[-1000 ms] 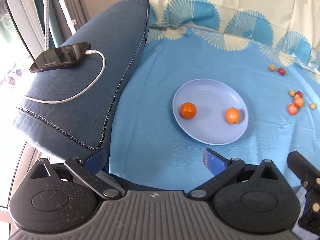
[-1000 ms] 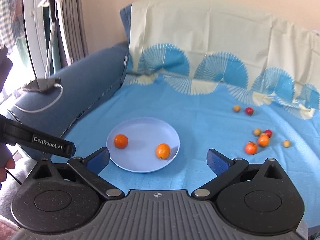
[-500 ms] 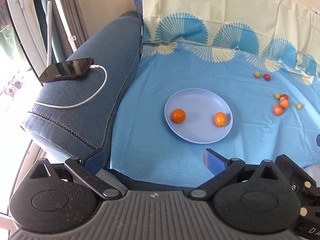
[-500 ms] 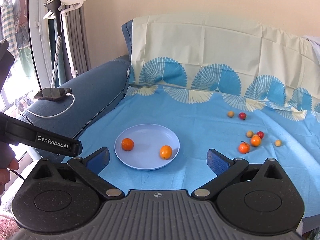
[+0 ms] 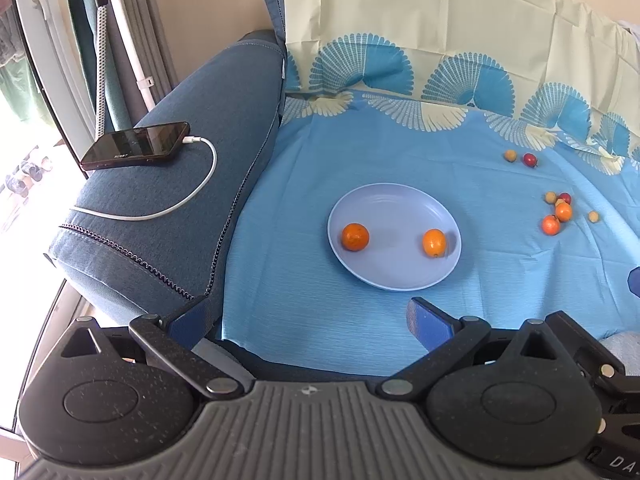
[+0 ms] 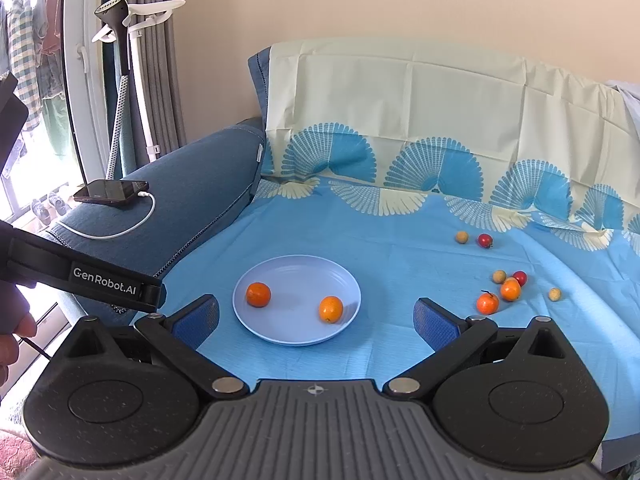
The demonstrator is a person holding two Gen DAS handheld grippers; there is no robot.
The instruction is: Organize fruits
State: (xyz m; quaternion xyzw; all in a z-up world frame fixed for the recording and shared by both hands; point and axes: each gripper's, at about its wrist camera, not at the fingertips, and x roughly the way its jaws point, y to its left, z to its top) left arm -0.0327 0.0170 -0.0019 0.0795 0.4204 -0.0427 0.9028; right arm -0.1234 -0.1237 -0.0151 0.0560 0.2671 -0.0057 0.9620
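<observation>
On the blue cloth [image 6: 400, 252] spread over the sofa seat, a round pale-blue plastic plate [image 6: 297, 272] is set, and two orange citrus fruits [image 6: 258, 294] [image 6: 331, 309] are held in it, well apart. Small orange, red and tan fruits [image 6: 510, 289] are scattered on the cloth to the plate's right. The left gripper [image 5: 308, 316] and the right gripper [image 6: 316, 322] are both held above the seat's near edge with jaws spread wide and nothing between them. A black phone [image 5: 136, 151] with a white cable is laid on the dark-blue armrest [image 5: 168, 216].
</observation>
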